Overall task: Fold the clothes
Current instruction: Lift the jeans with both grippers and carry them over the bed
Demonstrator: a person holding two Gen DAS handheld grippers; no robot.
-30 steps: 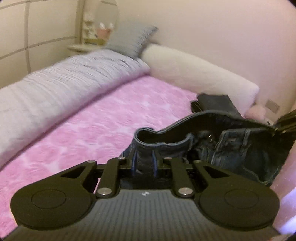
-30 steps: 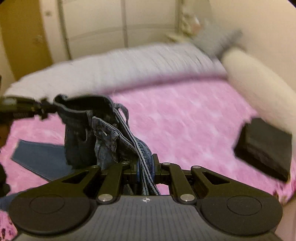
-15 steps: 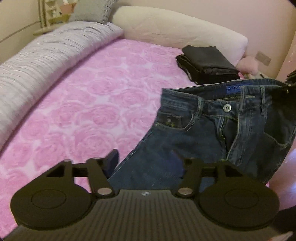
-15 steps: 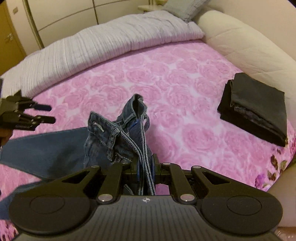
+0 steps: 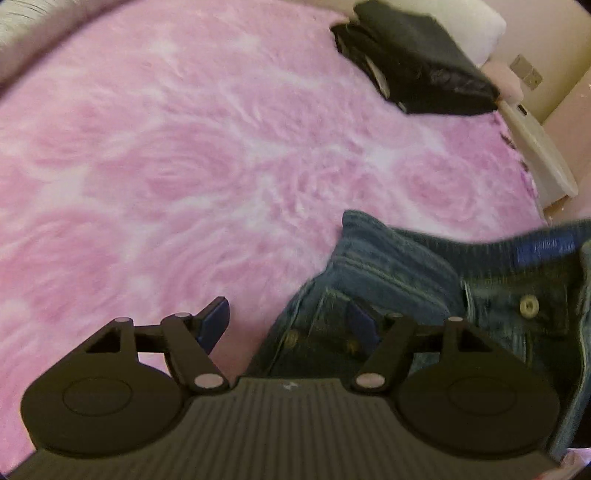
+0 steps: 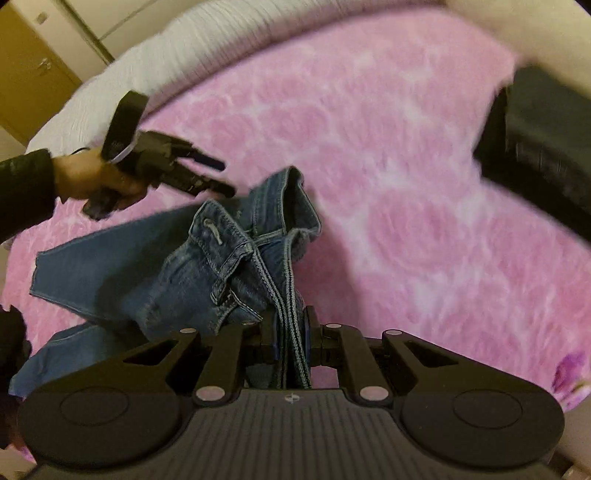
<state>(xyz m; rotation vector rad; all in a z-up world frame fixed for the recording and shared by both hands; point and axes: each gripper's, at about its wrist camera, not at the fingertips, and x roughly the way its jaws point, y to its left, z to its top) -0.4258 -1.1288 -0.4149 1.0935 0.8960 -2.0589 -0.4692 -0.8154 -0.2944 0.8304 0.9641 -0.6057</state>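
Observation:
Blue jeans (image 6: 177,273) lie on the pink rose-patterned bedspread (image 6: 388,177), legs spread toward the left. My right gripper (image 6: 290,339) is shut on the jeans' waistband, which bunches up between its pads. In the left wrist view the waistband with its button (image 5: 529,305) and blue label lies at the lower right. My left gripper (image 5: 291,321) stands open above the jeans' left hip with nothing between its fingers. From the right wrist view, that left gripper (image 6: 218,177) hovers over the waistband, held by a hand in a dark sleeve.
A folded black garment (image 5: 417,62) rests at the bed's far right near a cream bolster (image 5: 476,26). A rolled grey duvet (image 6: 184,62) runs along the far side. The bed's edge (image 5: 543,162) is at the right.
My left gripper let go of the waistband and opened, then dropped closer to the bed. The jeans came down from the air onto the bedspread. My right gripper kept its hold.

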